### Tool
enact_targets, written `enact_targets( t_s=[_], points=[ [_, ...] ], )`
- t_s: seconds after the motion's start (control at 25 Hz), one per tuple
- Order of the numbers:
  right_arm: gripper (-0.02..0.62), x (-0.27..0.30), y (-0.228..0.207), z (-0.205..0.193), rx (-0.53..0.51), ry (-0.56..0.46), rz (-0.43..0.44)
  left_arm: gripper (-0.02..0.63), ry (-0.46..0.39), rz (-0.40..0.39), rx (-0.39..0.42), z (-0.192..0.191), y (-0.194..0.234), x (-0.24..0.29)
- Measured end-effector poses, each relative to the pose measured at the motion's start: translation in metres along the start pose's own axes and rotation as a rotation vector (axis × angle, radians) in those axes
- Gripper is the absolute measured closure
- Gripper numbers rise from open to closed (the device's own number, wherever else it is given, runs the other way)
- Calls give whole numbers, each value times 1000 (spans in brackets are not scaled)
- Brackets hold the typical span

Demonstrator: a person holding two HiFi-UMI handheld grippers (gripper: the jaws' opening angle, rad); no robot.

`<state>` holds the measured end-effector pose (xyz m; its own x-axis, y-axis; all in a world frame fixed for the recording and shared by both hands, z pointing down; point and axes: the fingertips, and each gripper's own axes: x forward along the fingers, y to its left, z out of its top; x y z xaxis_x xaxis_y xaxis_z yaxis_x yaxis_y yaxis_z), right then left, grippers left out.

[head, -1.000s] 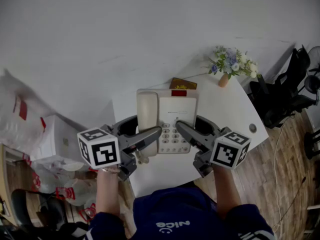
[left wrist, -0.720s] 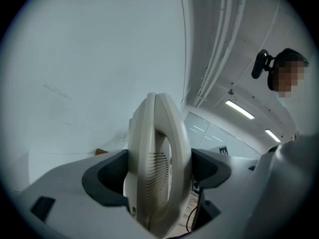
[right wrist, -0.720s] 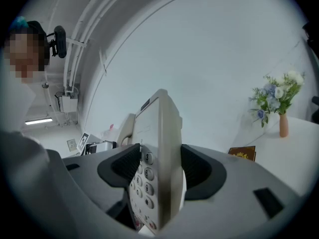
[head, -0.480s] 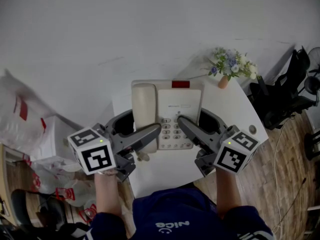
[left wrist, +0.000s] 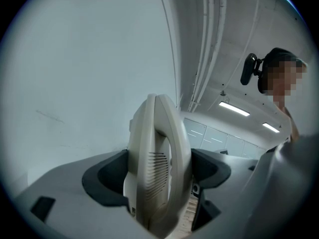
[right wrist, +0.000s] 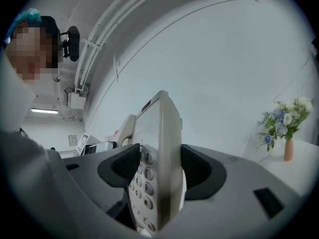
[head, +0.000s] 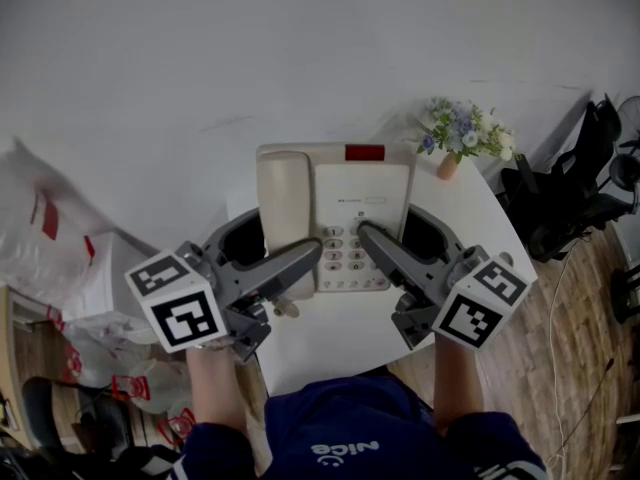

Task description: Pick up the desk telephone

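Left tongs [head: 306, 258] clamp handset side of desk telephone [head: 345, 203] | right tongs [head: 368, 234] clamp its keypad edge | white worktop [head: 475, 223] beneath, flower vase [head: 448, 160] near its far corner

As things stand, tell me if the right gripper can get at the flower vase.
Probably not: the right gripper is shut on the telephone, jaws full. The vase stands apart, nothing blocking it.

Flower vase [head: 449, 158] near right gripper [head: 387, 228]
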<state>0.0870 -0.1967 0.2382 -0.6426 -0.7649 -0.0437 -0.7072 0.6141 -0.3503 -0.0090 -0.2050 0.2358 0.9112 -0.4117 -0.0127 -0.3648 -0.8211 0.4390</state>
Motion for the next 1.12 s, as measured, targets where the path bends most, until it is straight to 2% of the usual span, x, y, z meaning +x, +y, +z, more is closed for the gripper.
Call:
enact_targets(
  t_s=[1.12],
  points=[
    [321, -2, -2, -5, -18, -15, -3, 209, 6, 5, -24, -8, 2, 0]
  ],
)
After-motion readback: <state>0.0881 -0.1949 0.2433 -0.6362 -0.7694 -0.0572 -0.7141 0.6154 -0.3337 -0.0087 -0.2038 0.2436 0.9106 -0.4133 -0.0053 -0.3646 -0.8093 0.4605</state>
